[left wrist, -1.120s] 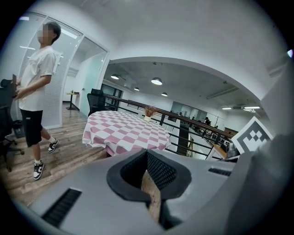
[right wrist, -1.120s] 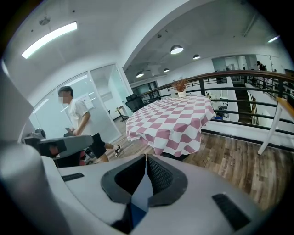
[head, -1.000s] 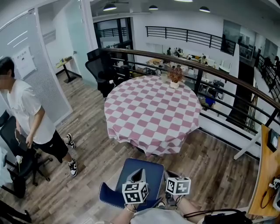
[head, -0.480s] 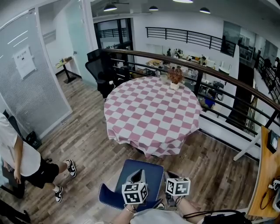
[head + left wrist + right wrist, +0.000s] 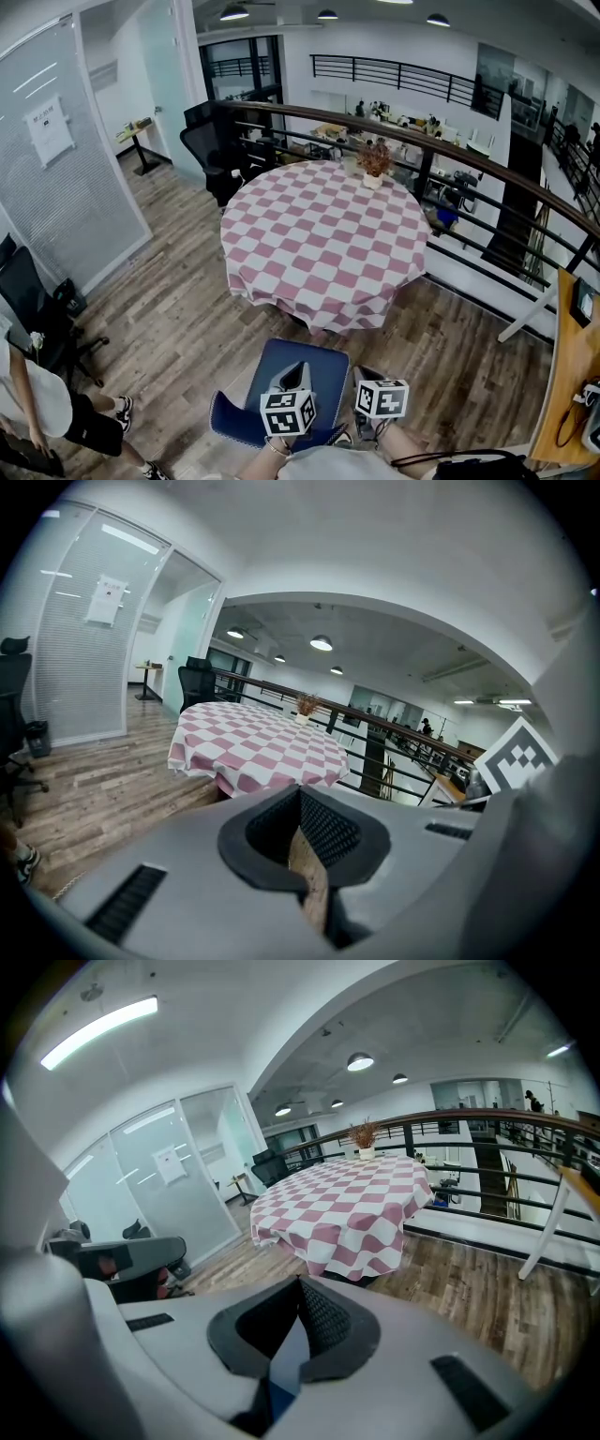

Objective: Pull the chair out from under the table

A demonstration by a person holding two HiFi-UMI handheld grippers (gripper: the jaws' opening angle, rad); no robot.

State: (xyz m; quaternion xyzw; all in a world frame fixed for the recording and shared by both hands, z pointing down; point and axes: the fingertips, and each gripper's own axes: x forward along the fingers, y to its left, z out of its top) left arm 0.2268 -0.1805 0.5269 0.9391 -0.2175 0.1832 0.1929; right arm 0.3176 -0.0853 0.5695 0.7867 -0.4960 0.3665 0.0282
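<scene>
Where left claw (image 5: 296, 369) overlaps it | chair (image 5: 328, 361) partly hidden | person (image 5: 33, 401) cropped

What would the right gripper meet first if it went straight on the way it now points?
The right gripper would probably meet the wooden floor between the blue chair and the checked tablecloth first. The chair seat shows just below its shut jaws, so it might graze that instead.

A person (image 5: 42, 398) is standing at eight o'clock beside a black office chair (image 5: 33, 314); a potted plant (image 5: 374, 165) is sitting at twelve o'clock.
</scene>
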